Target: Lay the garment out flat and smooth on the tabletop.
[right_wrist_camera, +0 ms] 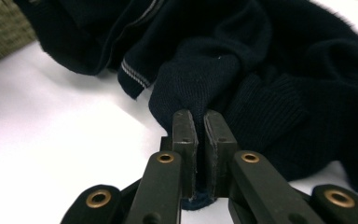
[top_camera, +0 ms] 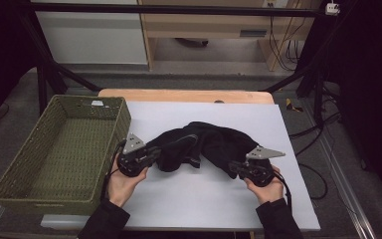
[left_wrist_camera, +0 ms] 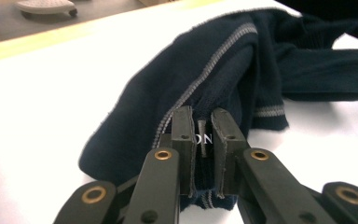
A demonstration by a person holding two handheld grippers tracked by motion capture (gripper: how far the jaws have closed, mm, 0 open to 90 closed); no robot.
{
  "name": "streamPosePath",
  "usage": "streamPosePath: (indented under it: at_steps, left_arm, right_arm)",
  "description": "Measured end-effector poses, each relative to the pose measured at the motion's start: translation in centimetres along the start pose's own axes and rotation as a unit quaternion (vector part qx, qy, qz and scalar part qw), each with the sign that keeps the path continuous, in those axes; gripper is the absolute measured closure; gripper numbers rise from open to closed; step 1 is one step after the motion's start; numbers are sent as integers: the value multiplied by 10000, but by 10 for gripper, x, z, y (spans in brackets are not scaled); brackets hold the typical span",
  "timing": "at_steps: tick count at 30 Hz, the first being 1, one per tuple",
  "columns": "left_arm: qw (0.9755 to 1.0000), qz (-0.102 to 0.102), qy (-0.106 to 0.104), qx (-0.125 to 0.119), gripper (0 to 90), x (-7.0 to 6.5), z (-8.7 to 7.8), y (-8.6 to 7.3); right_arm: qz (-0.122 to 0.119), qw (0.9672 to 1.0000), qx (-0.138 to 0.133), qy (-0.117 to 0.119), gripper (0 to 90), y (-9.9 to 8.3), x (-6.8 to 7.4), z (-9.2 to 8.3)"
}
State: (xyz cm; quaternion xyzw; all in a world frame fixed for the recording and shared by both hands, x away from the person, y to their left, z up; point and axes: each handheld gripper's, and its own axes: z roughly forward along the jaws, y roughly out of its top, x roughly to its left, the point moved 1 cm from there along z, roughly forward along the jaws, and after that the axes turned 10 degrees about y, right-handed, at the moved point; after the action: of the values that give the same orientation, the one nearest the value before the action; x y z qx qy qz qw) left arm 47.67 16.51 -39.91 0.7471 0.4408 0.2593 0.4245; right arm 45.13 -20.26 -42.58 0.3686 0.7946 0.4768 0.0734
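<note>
In the high view, a person sits at a table (top_camera: 199, 199) with a white top. A dark sweater (top_camera: 204, 142) lies bunched up in the middle of it. The left gripper (top_camera: 155, 152) is at the left end of the sweater and the right gripper (top_camera: 235, 167) is at the right end. Each one sits in a hand that comes in from the bottom. The sweater sags a little between the two grippers. A green basket (top_camera: 54, 149) stands at the left side of the table, just beside the left hand. The sweater is not in the basket.

In the left gripper view, the jaws are pressed together on a fold of the sweater (left_wrist_camera: 223, 79). A small tag (left_wrist_camera: 203, 139) with white letters is pinched between them. A grey stripe (left_wrist_camera: 205, 74) runs along the edge of the cloth above the jaws. The rest of the sweater spreads away to the right over the white top.

In the right gripper view, the jaws are also squeezed tight on the sweater (right_wrist_camera: 261, 70). A thick knitted bump of cloth sticks up right above them. A bit of dark cloth also shows below them. A corner of the basket (right_wrist_camera: 2, 28) shows at the top left, well apart from the jaws.
</note>
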Motion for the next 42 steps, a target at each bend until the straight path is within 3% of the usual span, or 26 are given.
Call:
streamPosePath:
  at_steps: [3,9,12,14,17,19,22,24,26,28,30,33,35,38,42]
  left_arm:
    - [9999,-95,110,-33,810,5,6,13]
    - [9988,-294,394,-89,811,21,12,45]
    - [9981,-374,491,-70,811,27,16,53]
    - [9974,-391,597,-23,810,30,20,55]
    - [9970,-432,617,168,806,33,29,52]
    - [9974,-404,549,222,801,32,33,47]
    - [9981,-410,386,230,764,29,33,41]
    - [9985,-425,282,178,659,25,31,39]
    - [9990,-393,185,78,576,18,27,38]
    - [9994,-348,54,-24,473,9,23,38]
    - [9997,-221,-85,-88,392,-2,19,37]
    - [9996,56,-252,-108,281,-21,19,34]
    - [9990,75,-437,-44,225,-32,24,29]
    - [9971,141,-742,102,220,-47,34,19]
    - [9955,356,-761,438,329,-61,54,6]
  right_arm:
    - [59,9997,55,247,851,-1,2,0]
    - [-216,9968,431,644,852,-4,22,22]
    - [-368,9929,572,976,857,-5,36,33]
    - [-390,9885,707,1283,857,-6,44,41]
    - [-493,9841,979,1399,856,-10,53,53]
    - [-523,9837,1085,1338,843,-13,52,59]
    - [-398,9860,937,1317,760,-14,48,59]
    - [-385,9896,652,1221,641,-11,45,54]
    - [-361,9925,410,1095,597,-7,41,45]
    - [-389,9959,172,800,518,-4,34,37]
    - [-438,9984,61,347,463,-3,25,29]
    - [-479,9985,10,-265,369,-6,10,23]
    - [-417,9982,1,-432,319,-9,2,22]
    - [-345,9983,85,-468,299,-13,-5,26]
    - [-341,9983,163,-453,289,-15,-9,33]
